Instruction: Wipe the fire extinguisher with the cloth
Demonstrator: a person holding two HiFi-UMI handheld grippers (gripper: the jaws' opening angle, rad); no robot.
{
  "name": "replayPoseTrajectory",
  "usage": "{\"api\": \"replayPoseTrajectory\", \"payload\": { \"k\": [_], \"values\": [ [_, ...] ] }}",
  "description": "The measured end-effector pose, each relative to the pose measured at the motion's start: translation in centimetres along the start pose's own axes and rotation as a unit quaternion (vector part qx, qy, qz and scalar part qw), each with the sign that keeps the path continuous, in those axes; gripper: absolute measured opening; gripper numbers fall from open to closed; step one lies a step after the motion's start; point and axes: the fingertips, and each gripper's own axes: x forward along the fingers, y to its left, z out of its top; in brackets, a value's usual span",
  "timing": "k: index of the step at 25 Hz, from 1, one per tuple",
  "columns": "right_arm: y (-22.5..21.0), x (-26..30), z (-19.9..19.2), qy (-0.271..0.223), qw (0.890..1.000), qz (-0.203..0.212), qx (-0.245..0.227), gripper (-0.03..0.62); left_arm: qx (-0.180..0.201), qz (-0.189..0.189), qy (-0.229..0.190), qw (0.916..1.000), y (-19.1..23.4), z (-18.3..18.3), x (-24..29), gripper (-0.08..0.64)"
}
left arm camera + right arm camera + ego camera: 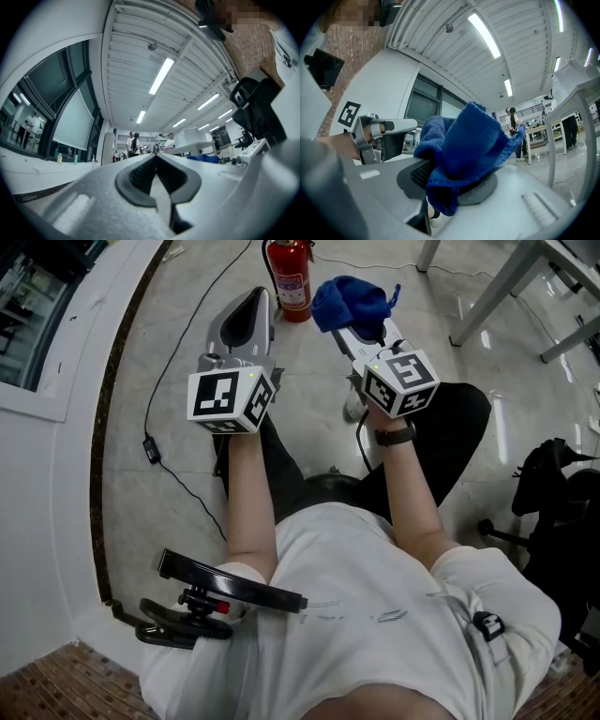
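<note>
The red fire extinguisher (pixel 292 282) stands upright on the pale floor (pixel 187 334), at the far edge of the head view. Just to its right is the blue cloth (pixel 349 302), bunched in the right gripper (pixel 349 334). That gripper's jaws are clamped on the cloth, and a fold spills over both pads. Cloth and extinguisher look apart, though the steep angle leaves that unsure. The left gripper (pixel 253 298) is near the extinguisher's left side, its jaws pressed together with nothing between them. A black cable (pixel 155 442) trails across the floor on the left.
</note>
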Motion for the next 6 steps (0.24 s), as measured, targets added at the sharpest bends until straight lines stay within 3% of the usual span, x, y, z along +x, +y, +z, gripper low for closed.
{"api": "replayPoseTrajectory", "payload": {
  "k": [6],
  "values": [
    [0.62, -0.29, -0.32, 0.004, 1.0, 0.001, -0.003, 0.107, -0.005, -0.002, 0.005, 1.0, -0.1, -0.32, -0.34, -0.002]
  ]
}}
